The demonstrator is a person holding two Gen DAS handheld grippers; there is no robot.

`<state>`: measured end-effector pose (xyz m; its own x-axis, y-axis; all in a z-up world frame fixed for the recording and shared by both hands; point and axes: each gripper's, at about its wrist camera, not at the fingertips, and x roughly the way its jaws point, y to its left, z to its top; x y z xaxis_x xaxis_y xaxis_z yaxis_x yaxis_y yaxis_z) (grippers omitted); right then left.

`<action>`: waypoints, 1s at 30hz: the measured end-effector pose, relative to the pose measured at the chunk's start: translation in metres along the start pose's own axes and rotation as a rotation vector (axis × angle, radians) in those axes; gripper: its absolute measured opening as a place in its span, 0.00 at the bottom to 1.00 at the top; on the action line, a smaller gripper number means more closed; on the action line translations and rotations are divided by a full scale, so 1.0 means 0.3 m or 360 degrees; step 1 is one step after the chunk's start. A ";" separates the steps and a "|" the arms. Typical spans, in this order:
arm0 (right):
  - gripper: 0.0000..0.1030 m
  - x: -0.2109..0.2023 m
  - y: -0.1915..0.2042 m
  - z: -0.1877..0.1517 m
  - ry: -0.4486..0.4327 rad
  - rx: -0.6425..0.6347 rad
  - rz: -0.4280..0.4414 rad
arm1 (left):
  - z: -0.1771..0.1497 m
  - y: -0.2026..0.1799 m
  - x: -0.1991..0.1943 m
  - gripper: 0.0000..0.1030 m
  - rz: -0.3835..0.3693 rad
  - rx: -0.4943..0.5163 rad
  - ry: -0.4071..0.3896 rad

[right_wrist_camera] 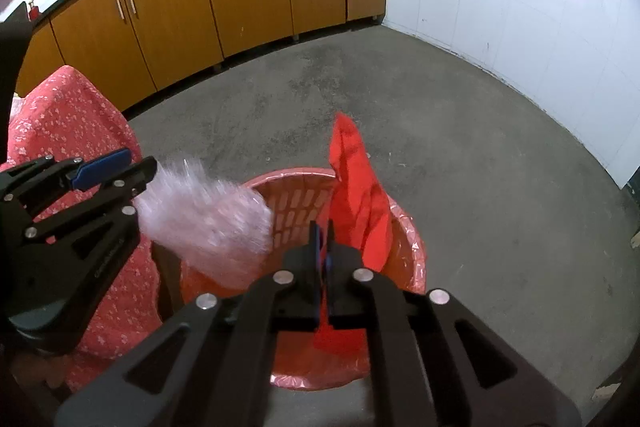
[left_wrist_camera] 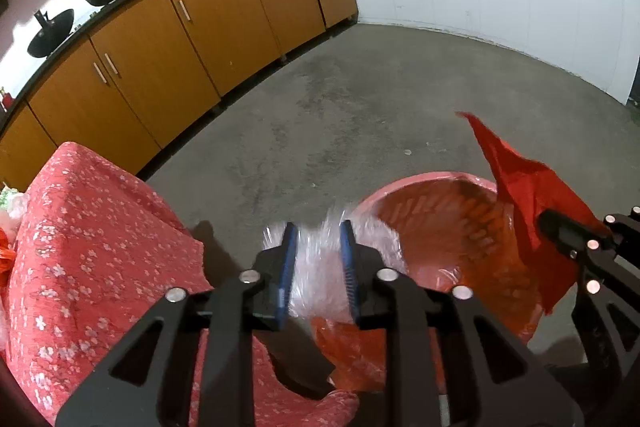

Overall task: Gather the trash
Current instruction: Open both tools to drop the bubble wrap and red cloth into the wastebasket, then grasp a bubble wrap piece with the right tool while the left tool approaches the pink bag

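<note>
Both grippers hang over the lined bin [right_wrist_camera: 404, 247]. Left gripper [left_wrist_camera: 318, 259] loosely straddles clear plastic wrap [right_wrist_camera: 208, 223]. Right gripper [right_wrist_camera: 323, 243] pinches red paper [right_wrist_camera: 360, 195].

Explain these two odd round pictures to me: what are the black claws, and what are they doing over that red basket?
Each picture comes from a wide-angle camera fixed on a hand-held claw, looking along its two fingers. No robot: a person carries one claw in each hand. The left claw has a crumpled clear plastic bag between its blue pads; whether it grips or has let go, I cannot tell. The right claw is shut on a red cloth. Both are over a red basket lined with a red bag, on the concrete floor. Beside it is something draped in red flowered fabric, with kitchen cupboards behind.
</note>
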<state>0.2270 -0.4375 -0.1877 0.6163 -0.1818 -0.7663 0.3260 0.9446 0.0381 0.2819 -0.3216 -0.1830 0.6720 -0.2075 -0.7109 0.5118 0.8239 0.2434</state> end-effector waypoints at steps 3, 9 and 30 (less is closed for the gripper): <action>0.06 0.011 0.007 0.000 0.0021 0.0009 0.0020 | 0.004 -0.006 0.003 0.27 -0.0056 -0.0017 0.0004; 0.07 -0.004 0.007 -0.002 -0.0010 0.0019 0.0012 | 0.010 0.012 -0.014 0.31 -0.0090 -0.0054 -0.0004; 0.35 -0.449 0.547 0.196 -0.0423 -0.0276 0.0482 | -0.074 0.690 -0.575 0.51 0.0278 -0.0587 -0.0346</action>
<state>0.2396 -0.2740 -0.0406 0.8361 0.0679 -0.5443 -0.0089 0.9939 0.1103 0.2600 -0.1035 -0.0244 0.8480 -0.1224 -0.5156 0.1830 0.9807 0.0682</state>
